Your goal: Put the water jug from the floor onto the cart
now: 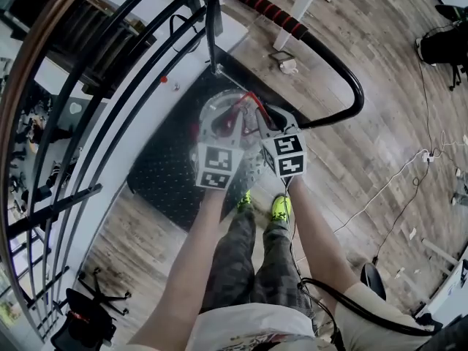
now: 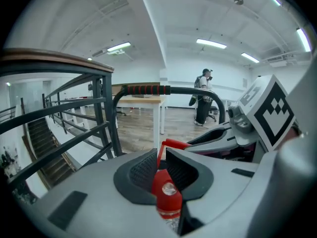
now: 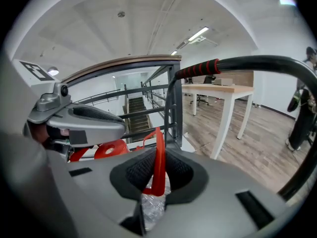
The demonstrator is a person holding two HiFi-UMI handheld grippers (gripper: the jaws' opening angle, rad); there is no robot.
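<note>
Hanging by its red handle (image 3: 159,155), pinched in both the left gripper (image 2: 161,165) and the right gripper (image 3: 157,170), the water jug (image 1: 213,110) is held over the cart deck (image 1: 164,174) and is best lowered level, neither pinch being loosened until it is seated.

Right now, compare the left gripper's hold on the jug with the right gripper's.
The left gripper clamps the red handle right above the red cap; the right gripper clamps a thin strip of it above the clear jug body, cap off to its side. In the head view the left gripper's marker cube lies squarer to the camera than the right gripper's. Both are shut on the same handle, side by side over the cart.
</note>
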